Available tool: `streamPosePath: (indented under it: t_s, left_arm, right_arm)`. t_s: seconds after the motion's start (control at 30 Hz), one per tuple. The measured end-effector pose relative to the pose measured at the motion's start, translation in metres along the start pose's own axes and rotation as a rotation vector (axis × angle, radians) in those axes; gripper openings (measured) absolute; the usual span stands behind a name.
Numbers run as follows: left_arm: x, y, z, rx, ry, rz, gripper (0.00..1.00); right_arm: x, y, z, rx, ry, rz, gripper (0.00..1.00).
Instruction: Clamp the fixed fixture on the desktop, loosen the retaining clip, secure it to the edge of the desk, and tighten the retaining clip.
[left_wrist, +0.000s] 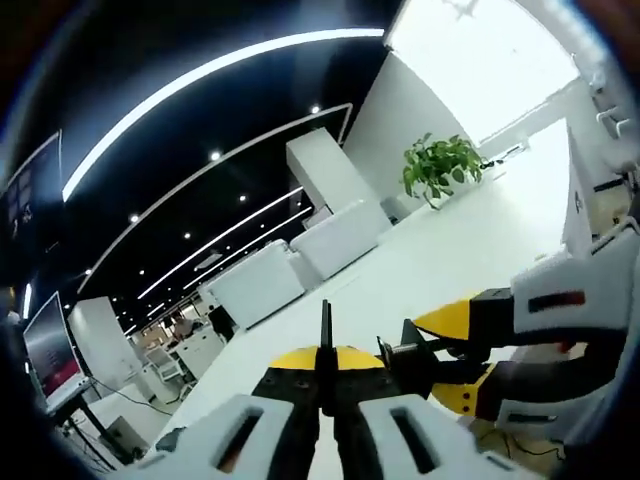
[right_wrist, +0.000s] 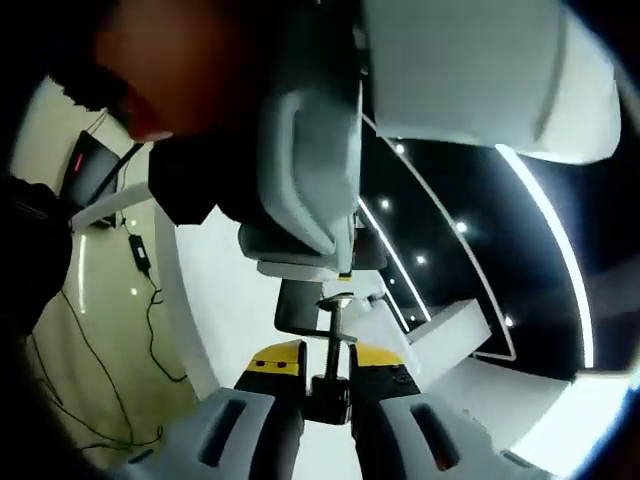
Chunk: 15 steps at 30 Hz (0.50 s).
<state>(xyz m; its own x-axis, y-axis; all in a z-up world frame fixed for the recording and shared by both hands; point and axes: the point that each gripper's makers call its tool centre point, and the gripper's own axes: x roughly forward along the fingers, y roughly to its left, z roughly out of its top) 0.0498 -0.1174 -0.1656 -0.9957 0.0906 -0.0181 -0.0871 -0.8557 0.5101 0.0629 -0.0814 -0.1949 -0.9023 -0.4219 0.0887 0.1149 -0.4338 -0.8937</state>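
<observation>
In the left gripper view my left gripper (left_wrist: 325, 362) is shut on a thin black part of the clamp fixture (left_wrist: 325, 335), which stands up between its yellow-tipped jaws. My right gripper (left_wrist: 450, 358) comes in from the right, its jaws closed on the fixture's black screw knob (left_wrist: 403, 356). In the right gripper view my right gripper (right_wrist: 330, 362) grips that knob (right_wrist: 330, 395). The threaded screw (right_wrist: 336, 322) rises from it toward a black plate (right_wrist: 297, 305). The left gripper's grey body (right_wrist: 305, 170) hangs close above.
A long white desk (left_wrist: 450, 240) runs away toward a potted plant (left_wrist: 440, 165) and white sofas (left_wrist: 300, 265). A monitor (left_wrist: 50, 350) stands at the left. Cables (right_wrist: 135, 255) trail over the pale floor beside the desk edge (right_wrist: 195, 300).
</observation>
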Motion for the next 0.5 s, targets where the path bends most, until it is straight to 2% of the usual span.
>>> streamPosePath:
  t_s: [0.33,0.43,0.5]
  left_arm:
    - [0.000,-0.004,-0.006,-0.003,0.018,-0.016,0.02]
    - [0.003,0.001,-0.009,-0.072,0.016,-0.014,0.02]
    - [0.002,0.007,-0.011,-0.081,0.028,0.001,0.02]
  right_arm:
    - [0.002,0.003,-0.006,0.002,0.003,-0.006,0.13]
    - [-0.001,-0.003,0.003,-0.064,-0.092,-0.054,0.13]
    - [-0.011,-0.001,0.005,0.019,-0.138,-0.054,0.15]
